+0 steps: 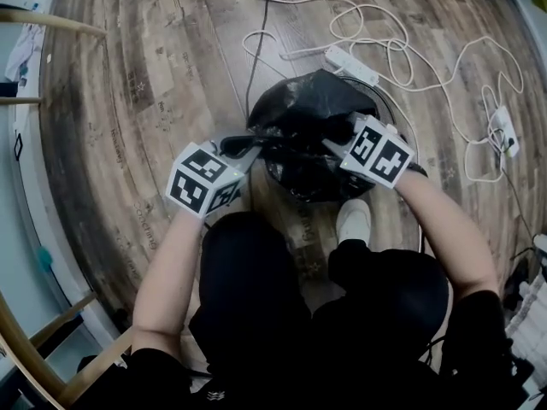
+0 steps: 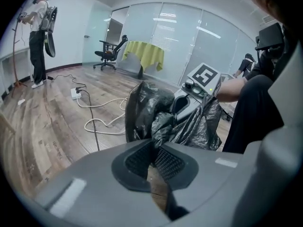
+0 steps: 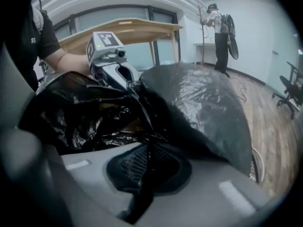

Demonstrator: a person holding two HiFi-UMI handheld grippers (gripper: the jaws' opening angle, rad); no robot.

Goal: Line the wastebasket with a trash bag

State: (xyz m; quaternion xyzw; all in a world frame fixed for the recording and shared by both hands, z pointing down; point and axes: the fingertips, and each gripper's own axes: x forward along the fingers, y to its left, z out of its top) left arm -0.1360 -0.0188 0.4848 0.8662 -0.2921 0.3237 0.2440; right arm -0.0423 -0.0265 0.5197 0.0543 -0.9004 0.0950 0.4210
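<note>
Head view: left hand-held gripper (image 1: 253, 146) and right hand-held gripper (image 1: 335, 146) each pinch the black trash bag (image 1: 308, 105) tightly.

Worn grey-brown wood-plank floor (image 1: 154, 75) runs to a frosted glass partition wall (image 2: 189, 37), where a black swivel office chair (image 2: 110, 53) stands near a table draped in yellow-green cloth (image 2: 144, 53). White power strips with looping white cables (image 1: 350, 65) lie across the boards.

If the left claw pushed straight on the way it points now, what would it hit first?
The black trash bag: the left claw is shut on its edge, and the bunched film lies directly ahead. Behind that, probably the right claw.
</note>
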